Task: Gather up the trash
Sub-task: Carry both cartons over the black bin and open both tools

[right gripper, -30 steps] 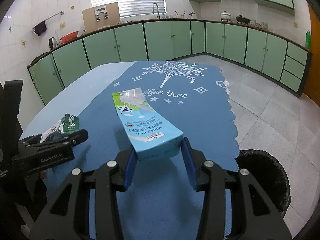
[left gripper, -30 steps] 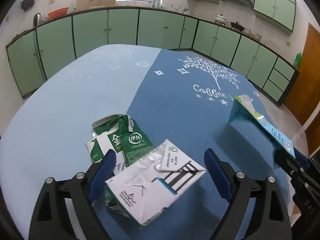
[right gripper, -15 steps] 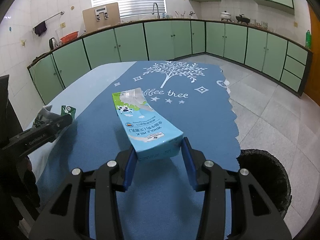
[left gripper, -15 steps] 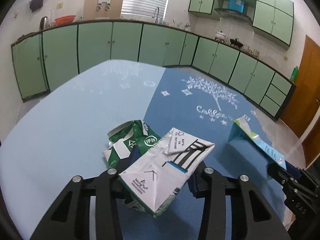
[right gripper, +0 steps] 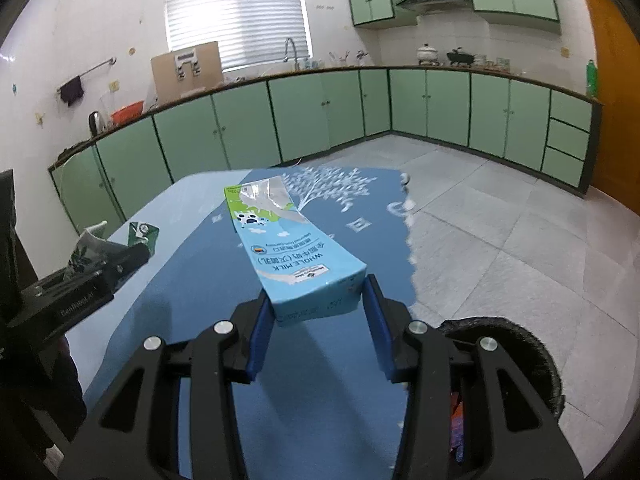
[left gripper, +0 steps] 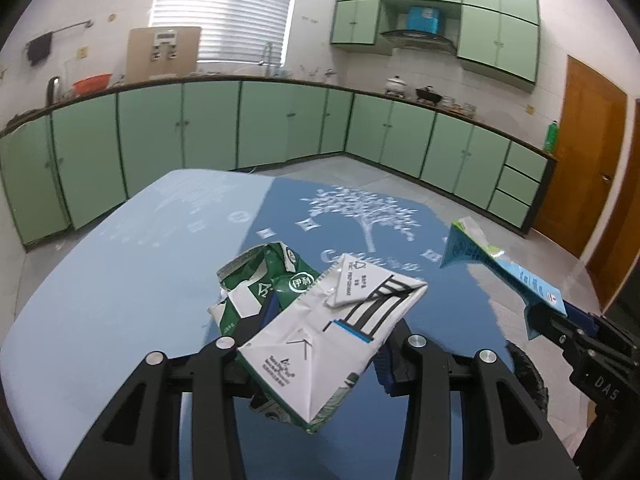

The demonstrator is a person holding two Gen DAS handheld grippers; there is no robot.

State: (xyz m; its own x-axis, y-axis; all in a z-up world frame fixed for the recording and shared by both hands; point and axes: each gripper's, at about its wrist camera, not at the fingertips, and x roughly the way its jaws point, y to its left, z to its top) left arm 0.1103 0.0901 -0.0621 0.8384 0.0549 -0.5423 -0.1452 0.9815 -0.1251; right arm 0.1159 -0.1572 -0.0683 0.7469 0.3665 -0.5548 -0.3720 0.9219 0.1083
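My left gripper is shut on a crushed green and white milk carton and holds it above the blue table. The carton also shows at the left of the right wrist view. My right gripper is shut on a light blue whole milk carton, held above the table's right edge. That blue carton shows at the right of the left wrist view. A black trash bin stands on the floor just right of the right gripper.
The blue tablecloth has a white tree print. Green kitchen cabinets line the far walls. A wooden door is at the right. The tiled floor lies right of the table.
My left gripper shut on the crushed carton and lifted it off the table. My right gripper rose with the blue carton, so the view tilts up.
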